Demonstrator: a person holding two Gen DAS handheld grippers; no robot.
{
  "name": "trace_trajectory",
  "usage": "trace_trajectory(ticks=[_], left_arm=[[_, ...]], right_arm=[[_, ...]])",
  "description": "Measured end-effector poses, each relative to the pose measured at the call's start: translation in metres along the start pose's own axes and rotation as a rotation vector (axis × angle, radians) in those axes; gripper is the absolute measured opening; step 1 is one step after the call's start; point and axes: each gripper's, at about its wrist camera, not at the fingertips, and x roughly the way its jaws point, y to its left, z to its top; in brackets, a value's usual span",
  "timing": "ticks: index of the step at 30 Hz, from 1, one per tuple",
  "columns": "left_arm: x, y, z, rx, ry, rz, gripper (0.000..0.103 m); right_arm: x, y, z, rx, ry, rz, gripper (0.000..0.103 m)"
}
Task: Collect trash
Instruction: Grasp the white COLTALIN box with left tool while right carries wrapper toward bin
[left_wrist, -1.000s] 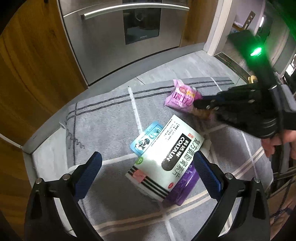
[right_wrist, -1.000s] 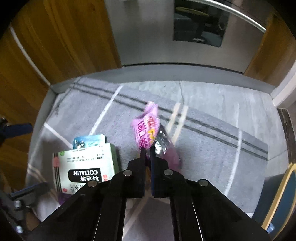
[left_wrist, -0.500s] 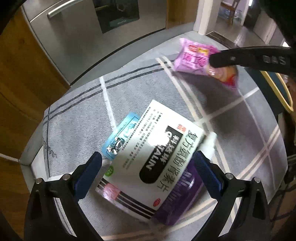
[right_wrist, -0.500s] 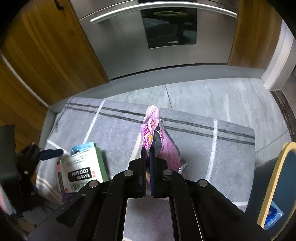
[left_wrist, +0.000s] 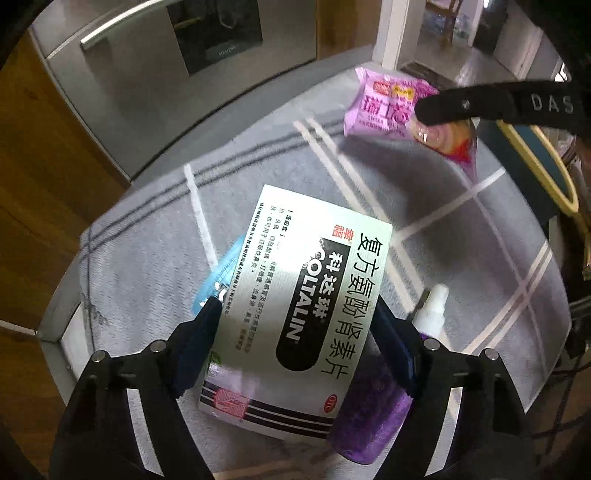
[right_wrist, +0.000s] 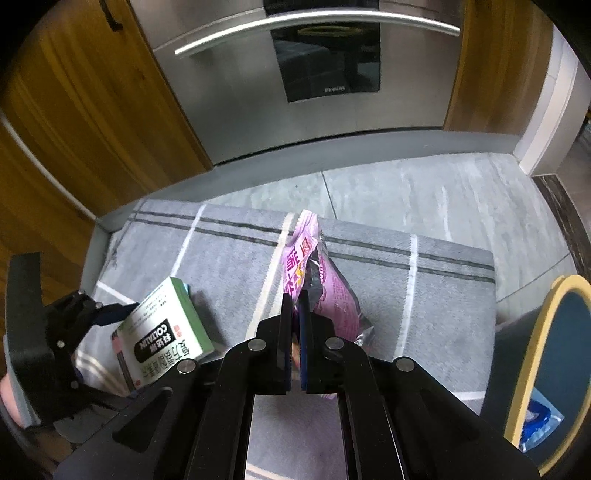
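My right gripper (right_wrist: 294, 297) is shut on a pink snack wrapper (right_wrist: 325, 291) and holds it up off the grey rug; the wrapper also shows in the left wrist view (left_wrist: 391, 107), pinched by the right gripper's black fingers (left_wrist: 461, 107). My left gripper (left_wrist: 297, 314) has closed on both long sides of a white COLTALIN medicine box (left_wrist: 306, 310), which also shows in the right wrist view (right_wrist: 162, 332). A blue packet (left_wrist: 221, 273) lies under the box's left side. A purple spray bottle (left_wrist: 373, 413) with a white nozzle lies under its right side.
The grey striped rug (left_wrist: 147, 251) lies on a tiled floor before a steel oven (right_wrist: 314, 74) set in wooden cabinets (right_wrist: 74, 110). A dark bin with a yellow rim (right_wrist: 546, 354) stands at the right and holds a blue packet.
My left gripper came down and closed its fingers onto the medicine box. My right gripper lifted the pink wrapper higher off the rug and toward the right.
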Motion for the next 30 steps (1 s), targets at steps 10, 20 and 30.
trace_trajectory(ticks=[10,20,30], left_arm=[[-0.047,-0.015,0.008,0.001,-0.132,-0.027,0.079],[-0.077,-0.052,0.030,-0.016,-0.222,-0.110,0.079],[-0.111,-0.091,0.058,0.048,-0.304,-0.111,0.079]], right_arm=[[-0.063,-0.013,-0.017,0.038,-0.088,-0.055,0.004],[-0.141,-0.044,-0.064,0.138,-0.212,-0.159,0.004],[-0.189,-0.130,-0.089,0.373,-0.319,-0.235,0.004]])
